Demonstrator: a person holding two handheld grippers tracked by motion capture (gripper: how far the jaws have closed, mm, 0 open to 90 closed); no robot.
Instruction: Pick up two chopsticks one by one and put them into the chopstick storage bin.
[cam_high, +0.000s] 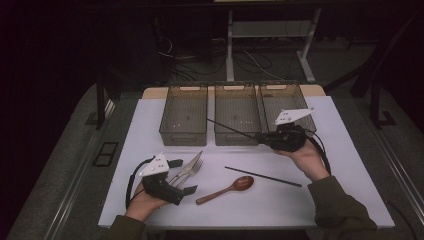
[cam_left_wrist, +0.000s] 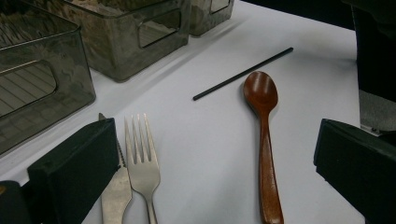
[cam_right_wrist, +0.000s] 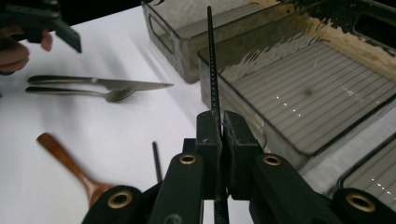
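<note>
My right gripper (cam_high: 261, 136) is shut on a thin black chopstick (cam_high: 232, 129), held above the front edge of the middle bin (cam_high: 237, 134) with its tip slanting up and to the left. In the right gripper view the pads (cam_right_wrist: 208, 135) pinch the chopstick (cam_right_wrist: 212, 70) upright before the ribbed bin floor (cam_right_wrist: 303, 93). A second black chopstick (cam_high: 262, 176) lies flat on the white table (cam_high: 150, 125). My left gripper (cam_high: 184, 176) rests at the lower left, open, its jaws either side of a knife (cam_left_wrist: 114, 196) and fork (cam_left_wrist: 142, 163). A wooden spoon (cam_left_wrist: 266, 140) lies just right of them.
Three translucent grey bins stand side by side at the back of the table: left (cam_high: 184, 116), middle and right (cam_high: 295, 102). The table's edges drop to a dark floor, and desk legs with cables (cam_high: 230, 55) stand behind.
</note>
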